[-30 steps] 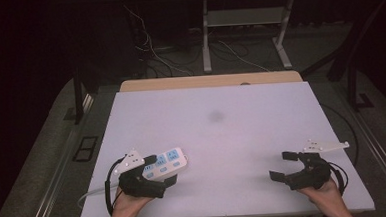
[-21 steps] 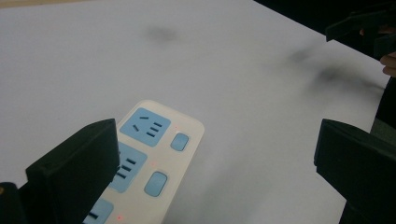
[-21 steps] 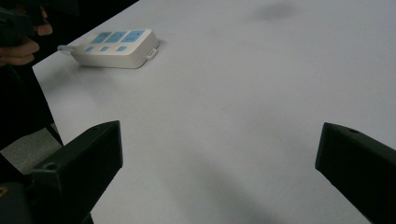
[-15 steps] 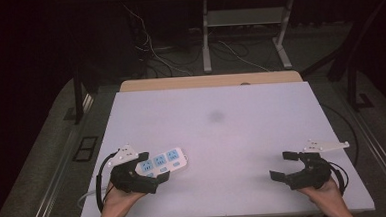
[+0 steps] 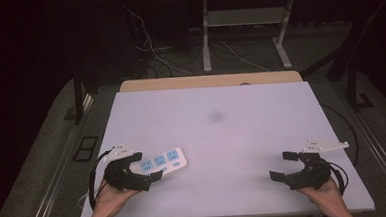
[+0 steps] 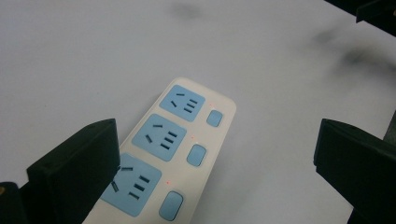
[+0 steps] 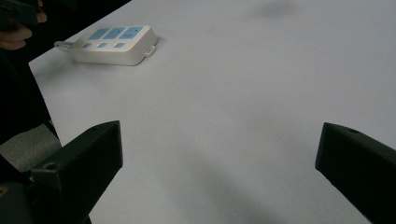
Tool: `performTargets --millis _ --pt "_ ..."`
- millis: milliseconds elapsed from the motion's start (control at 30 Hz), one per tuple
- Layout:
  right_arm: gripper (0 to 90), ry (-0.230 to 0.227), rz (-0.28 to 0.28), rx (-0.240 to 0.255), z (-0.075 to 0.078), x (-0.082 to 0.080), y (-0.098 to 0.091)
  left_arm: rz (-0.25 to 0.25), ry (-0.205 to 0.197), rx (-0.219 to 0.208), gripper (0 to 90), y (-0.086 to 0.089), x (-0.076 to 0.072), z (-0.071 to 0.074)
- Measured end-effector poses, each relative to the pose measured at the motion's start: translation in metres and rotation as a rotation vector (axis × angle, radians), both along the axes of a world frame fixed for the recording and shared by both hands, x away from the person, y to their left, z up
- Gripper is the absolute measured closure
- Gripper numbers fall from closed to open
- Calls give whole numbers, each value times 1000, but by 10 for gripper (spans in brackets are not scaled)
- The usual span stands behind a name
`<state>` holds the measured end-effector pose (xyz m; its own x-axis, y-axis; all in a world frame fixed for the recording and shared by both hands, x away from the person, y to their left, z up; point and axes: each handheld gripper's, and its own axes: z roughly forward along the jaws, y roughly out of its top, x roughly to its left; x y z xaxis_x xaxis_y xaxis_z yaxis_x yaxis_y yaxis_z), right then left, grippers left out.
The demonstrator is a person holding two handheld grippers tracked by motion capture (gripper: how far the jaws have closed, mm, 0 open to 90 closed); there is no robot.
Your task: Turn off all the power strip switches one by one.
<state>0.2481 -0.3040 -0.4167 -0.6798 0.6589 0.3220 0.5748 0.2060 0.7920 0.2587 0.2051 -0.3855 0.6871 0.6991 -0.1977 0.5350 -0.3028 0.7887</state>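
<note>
Left tool (image 5: 143, 168) has slid back off the power strip (image 5: 163, 161), jaws wide open. It maybe still brushes the strip's near end, hard to tell. Right tool (image 5: 284, 166) sits open on the tabletop (image 5: 222, 122).

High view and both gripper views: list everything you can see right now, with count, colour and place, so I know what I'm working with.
Power strip: one, white with three blue sockets and three blue switches, near-left part of the table, between the left gripper's open jaws.
Table: one, pale lavender-white top with a faint dark smudge near its middle.
Wooden board: one, tan, along the table's far edge.
Metal stand: one, grey, on the floor beyond the table.
Floor cables: several, light-coloured, behind the table.
Left gripper: one, black, open, near-left edge, in a hand.
Right gripper: one, black, open, near-right edge, over bare table.
</note>
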Motion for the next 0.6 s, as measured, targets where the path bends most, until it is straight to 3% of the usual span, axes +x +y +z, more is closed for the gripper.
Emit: performTargets --millis 600 --pt "6 4 3 -7 -1 -1 1 -50 75 117 2 3 17 -2"
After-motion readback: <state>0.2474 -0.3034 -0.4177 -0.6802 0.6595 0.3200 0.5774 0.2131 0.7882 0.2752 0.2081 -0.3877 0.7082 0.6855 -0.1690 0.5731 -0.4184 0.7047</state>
